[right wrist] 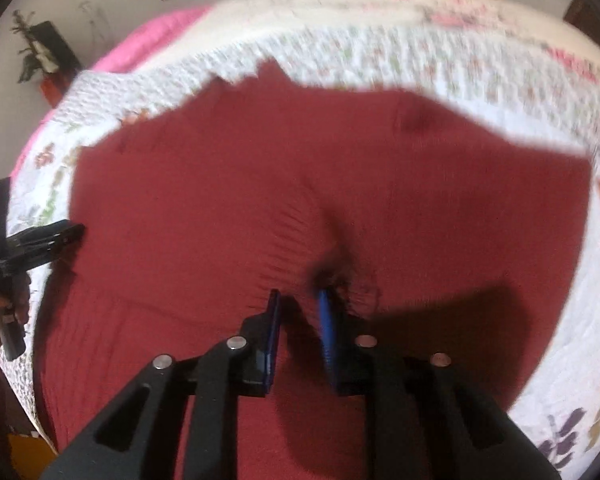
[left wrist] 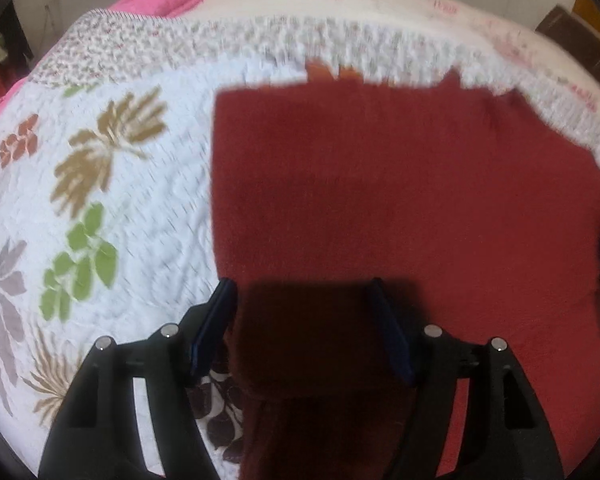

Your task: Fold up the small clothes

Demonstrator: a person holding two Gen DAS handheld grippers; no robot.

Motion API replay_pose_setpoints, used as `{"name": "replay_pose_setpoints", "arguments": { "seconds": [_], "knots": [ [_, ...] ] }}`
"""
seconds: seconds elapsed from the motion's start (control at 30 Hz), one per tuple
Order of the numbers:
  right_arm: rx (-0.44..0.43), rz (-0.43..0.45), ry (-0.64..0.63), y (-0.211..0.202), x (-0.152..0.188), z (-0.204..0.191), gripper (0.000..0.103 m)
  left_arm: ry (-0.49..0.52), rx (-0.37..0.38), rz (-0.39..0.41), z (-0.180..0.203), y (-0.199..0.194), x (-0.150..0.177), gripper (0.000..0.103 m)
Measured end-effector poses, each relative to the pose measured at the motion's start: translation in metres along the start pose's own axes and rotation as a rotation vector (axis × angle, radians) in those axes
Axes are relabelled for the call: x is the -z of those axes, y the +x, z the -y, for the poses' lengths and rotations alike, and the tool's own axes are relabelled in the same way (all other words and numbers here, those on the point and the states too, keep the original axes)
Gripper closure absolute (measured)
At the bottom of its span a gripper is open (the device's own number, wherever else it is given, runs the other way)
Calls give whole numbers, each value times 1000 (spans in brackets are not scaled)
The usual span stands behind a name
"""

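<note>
The red garment (left wrist: pixel 400 200) is cut off at the 3 and 6 o'clock edges of the left wrist view, and its near fold is hidden in shadow between the left tool's (left wrist: pixel 302 300) fingers. The quilt (right wrist: pixel 440 52) print toward 12 o'clock is smeared by motion blur. Whether cloth is pinched by the right tool (right wrist: pixel 300 300) cannot be told.

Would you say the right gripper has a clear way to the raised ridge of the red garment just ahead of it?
Probably yes: the right gripper is part open, the red garment bunches into a ridge right at its fingertips, nothing between.
</note>
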State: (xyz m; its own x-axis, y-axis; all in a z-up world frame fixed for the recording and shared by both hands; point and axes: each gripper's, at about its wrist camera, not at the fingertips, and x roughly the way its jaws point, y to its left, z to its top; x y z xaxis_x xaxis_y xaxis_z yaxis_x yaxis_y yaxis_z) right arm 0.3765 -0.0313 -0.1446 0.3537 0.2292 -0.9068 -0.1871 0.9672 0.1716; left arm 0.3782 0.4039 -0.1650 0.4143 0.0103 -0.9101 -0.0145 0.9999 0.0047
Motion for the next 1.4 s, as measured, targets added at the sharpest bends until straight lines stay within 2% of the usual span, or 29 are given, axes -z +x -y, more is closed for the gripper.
{"name": "replay_pose_setpoints", "arguments": {
  "seconds": [0.07, 0.1, 0.2, 0.27, 0.3, 0.33, 0.47, 0.6, 0.67, 0.77, 0.87, 0.97, 1.1, 1.2, 1.23, 1.33, 1.4],
  "knots": [
    [-11, 4, 9, 2, 2, 3, 88, -18, 2, -5, -2, 0, 0, 26],
    [-19, 6, 14, -1, 2, 4, 88, -51, 27, -18, -7, -4, -1, 27],
    [-31, 50, -5, -40, 15, 2, 79, -94, 93, -10, -18, -34, 8, 30],
    [-27, 72, -36, -65, 33, 0, 67, -59, 126, 13, -17, -65, 35, 19],
    [-41, 70, -48, -78, 47, 0, 59, -44, 140, 17, -17, -77, 50, 17],
    [-61, 54, -60, -90, 68, 0, 56, -29, 155, 18, -18, -89, 66, 16],
    [-96, -57, -54, -113, 159, 1, 54, 1, 199, -34, -20, -120, 146, 16],
    [-100, -106, -20, -127, 223, 1, 53, 11, 201, -89, -24, -134, 219, 16],
    [-91, -112, 13, -134, 252, 0, 50, 5, 181, -90, -26, -136, 238, 16],
    [-136, -151, 72, -132, 285, -2, 49, -34, 222, -119, -32, -136, 264, 16],
    [-137, -169, 81, -125, 303, -9, 49, -56, 264, -160, -32, -128, 277, 17],
    [-131, -148, 90, -126, 309, -17, 47, -47, 304, -188, -25, -123, 289, 17],
    [-149, -150, 106, -120, 310, -27, 47, -32, 290, -195, -20, -119, 297, 24],
    [-148, -139, 127, -124, 316, -23, 55, -47, 291, -181, -22, -123, 299, 38],
    [-160, -138, 138, -125, 317, -23, 57, -45, 283, -177, -24, -125, 300, 46],
    [-166, -146, 143, -125, 320, -24, 57, -42, 259, -169, -25, -127, 302, 62],
    [-163, -165, 128, -126, 324, -26, 57, -43, 262, -166, -29, -129, 303, 64]
  ]
}}
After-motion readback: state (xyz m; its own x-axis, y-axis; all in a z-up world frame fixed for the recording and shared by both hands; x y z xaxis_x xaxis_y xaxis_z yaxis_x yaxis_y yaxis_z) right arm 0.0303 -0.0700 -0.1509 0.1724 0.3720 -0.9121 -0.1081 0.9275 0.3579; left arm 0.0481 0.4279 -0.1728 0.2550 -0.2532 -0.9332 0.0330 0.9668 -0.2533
